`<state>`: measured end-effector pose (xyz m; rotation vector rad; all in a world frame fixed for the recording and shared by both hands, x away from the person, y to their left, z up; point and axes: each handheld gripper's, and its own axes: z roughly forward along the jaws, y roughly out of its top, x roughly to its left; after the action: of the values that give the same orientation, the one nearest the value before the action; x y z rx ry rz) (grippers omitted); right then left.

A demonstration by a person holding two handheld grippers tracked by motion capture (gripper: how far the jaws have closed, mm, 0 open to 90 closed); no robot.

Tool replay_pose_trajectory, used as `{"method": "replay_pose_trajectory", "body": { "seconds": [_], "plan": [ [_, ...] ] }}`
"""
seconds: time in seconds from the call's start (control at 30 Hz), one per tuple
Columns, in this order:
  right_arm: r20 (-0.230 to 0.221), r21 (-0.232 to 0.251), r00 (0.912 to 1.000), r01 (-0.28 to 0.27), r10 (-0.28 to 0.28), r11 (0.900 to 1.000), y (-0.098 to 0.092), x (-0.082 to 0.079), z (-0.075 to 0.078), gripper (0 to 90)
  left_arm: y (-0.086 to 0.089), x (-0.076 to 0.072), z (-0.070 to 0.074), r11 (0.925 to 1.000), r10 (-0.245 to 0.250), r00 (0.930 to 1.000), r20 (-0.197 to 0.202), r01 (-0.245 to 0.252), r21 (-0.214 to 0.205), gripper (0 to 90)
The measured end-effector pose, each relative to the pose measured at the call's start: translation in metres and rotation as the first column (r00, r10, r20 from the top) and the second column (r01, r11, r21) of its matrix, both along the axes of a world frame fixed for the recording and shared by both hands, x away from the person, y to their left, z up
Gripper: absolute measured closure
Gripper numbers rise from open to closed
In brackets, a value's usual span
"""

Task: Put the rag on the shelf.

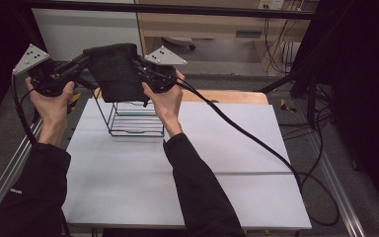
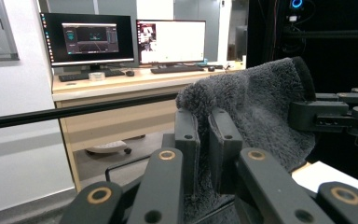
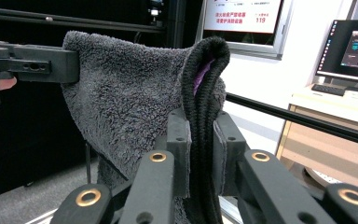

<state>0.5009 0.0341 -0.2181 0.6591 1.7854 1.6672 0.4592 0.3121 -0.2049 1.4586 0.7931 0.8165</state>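
A dark grey fluffy towel [image 1: 116,71] hangs stretched between my two grippers, above a black wire rack [image 1: 135,118] that stands on the white table [image 1: 217,158]. My left gripper [image 1: 86,58] is shut on the towel's left top corner [image 2: 205,100]. At the opposite top corner, my right gripper [image 1: 139,64] is shut on the towel's folded, hemmed edge [image 3: 203,116]. In the left gripper view the right gripper's jaws [image 2: 324,114] come in from the right onto the towel. In the right gripper view the left gripper's jaws [image 3: 32,65] hold the far corner.
Black cables [image 1: 256,138] trail from the right gripper across the table's right side. A wooden desk [image 2: 121,84] with two monitors stands beyond the table. A black frame bar [image 1: 177,9] runs overhead at the back.
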Motion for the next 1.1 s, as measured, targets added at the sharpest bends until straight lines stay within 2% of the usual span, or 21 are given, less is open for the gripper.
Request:
{"method": "replay_pose_trajectory", "body": {
  "seconds": [0.4,0.7,0.9,1.1],
  "plan": [
    [0.015,-0.021,0.9999,-0.005,0.005,0.9998,0.001,-0.006,-0.011,79.9,0.002,-0.009,-0.013,0.9999,-0.007,1.0,-0.003,0.007,0.008,83.2],
    [0.023,-0.049,0.9997,-0.004,0.005,0.9988,0.003,-0.01,-0.017,79.8,0.004,-0.012,-0.024,0.9998,-0.001,0.9998,-0.019,0.001,0.017,83.2],
    [0.001,-0.042,0.9997,-0.022,0.022,0.9989,0.0,-0.013,-0.021,79.2,0.004,-0.016,-0.03,0.9997,-0.009,0.9997,-0.025,0.009,0.024,82.8],
    [-0.016,-0.077,0.9992,-0.039,0.038,0.9963,-0.001,-0.019,-0.023,78.7,0.004,-0.022,-0.041,0.9989,-0.005,0.999,-0.044,0.007,0.046,82.0]
  ]
}}
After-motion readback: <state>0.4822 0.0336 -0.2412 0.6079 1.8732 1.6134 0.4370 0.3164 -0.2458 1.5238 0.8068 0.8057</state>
